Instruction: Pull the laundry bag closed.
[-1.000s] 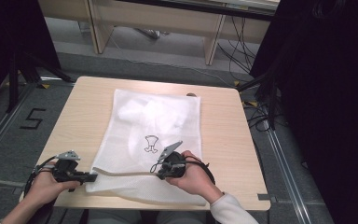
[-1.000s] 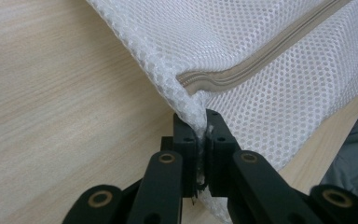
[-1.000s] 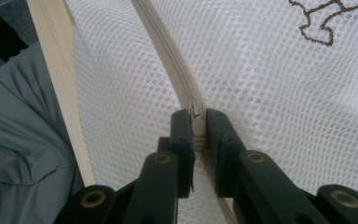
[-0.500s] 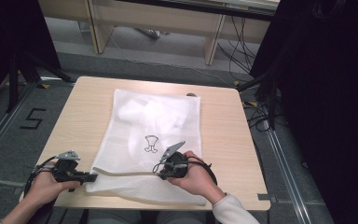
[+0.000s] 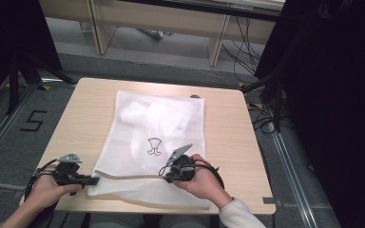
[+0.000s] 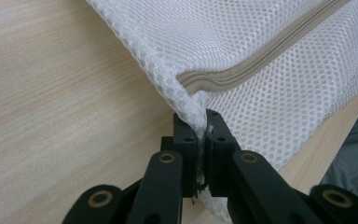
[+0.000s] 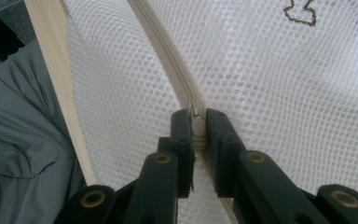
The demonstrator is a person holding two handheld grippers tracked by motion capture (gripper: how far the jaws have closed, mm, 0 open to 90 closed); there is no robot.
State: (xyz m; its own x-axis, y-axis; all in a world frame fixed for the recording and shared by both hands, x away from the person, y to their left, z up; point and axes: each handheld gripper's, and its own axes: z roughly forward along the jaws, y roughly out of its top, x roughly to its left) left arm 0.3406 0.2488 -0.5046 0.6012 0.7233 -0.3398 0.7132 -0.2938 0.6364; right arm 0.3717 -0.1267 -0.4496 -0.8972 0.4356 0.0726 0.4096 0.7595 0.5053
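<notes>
- A white mesh laundry bag [image 5: 152, 142] lay flat on the light wooden table [image 5: 228, 128], reaching from near the far edge to the near edge, a little left of centre.
- A small dark printed emblem [image 5: 154, 146] sat on the bag's upper face, about mid-length.
- A beige zipper [image 5: 128, 175] ran across the bag near its near end, from the left corner toward the right hand.
- The left gripper [image 5: 93, 180], held in the left hand [image 5: 47, 190] at the table's near left edge, had its jaws pressed together on the bag's near left corner; in the left gripper view the mesh was pinched between them just below the zipper's end [image 6: 191, 84].
- The right gripper [image 5: 167, 176], held in the right hand [image 5: 199, 180], rested on the bag at the zipper line, just below the emblem.
- In the right gripper view its jaws were nearly closed on the zipper track; a small metal piece [image 7: 195, 111] at their tips was probably the slider pull, though it was too small to be sure.
- A grey garment [image 7: 23, 154] showed beyond the table edge in that view.
</notes>
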